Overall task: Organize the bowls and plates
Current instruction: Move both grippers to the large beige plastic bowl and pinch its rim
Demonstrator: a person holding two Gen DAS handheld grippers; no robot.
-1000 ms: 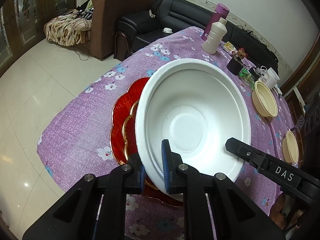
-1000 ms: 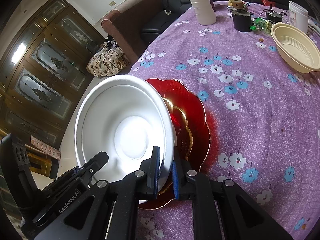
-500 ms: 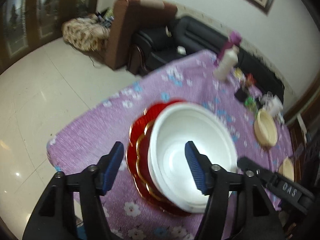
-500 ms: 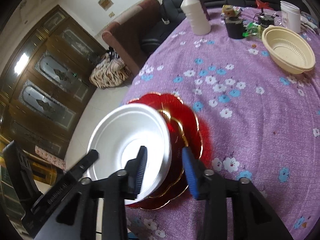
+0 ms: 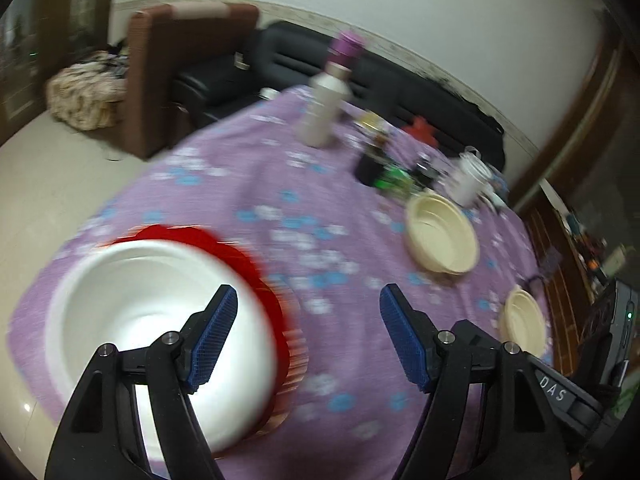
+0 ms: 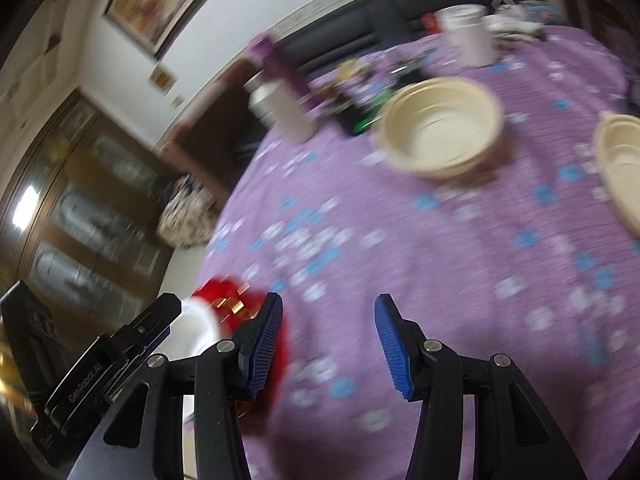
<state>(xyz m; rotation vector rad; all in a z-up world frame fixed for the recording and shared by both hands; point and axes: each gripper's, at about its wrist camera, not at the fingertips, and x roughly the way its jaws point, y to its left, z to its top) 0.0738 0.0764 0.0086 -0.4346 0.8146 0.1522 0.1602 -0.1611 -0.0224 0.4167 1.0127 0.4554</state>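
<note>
A white bowl point(image 5: 132, 320) sits nested on a stack of red, gold-trimmed plates point(image 5: 256, 272) near the table's left edge. My left gripper point(image 5: 309, 300) hangs above the cloth just right of it, its jaws opening with nothing between them. In the right wrist view the white bowl point(image 6: 196, 332) and red plates point(image 6: 218, 292) lie at lower left. My right gripper point(image 6: 328, 300) is over bare cloth, its jaws also opening and empty. A large cream bowl point(image 5: 442, 236) and a smaller cream bowl point(image 5: 524, 328) stand to the right, apart from each other.
A purple flowered cloth point(image 5: 280, 208) covers the table. At the far side stand a white bottle point(image 5: 324, 116), a purple flask point(image 5: 344, 50), a black cup point(image 5: 370, 164) and a white jar point(image 5: 470, 178). A black sofa point(image 5: 224, 76) and brown armchair point(image 5: 152, 80) lie beyond.
Both grippers were shut on the white bowl's rim. They have let go, opened wide and swung back and to the right. The bowl now rests on the red plates.
</note>
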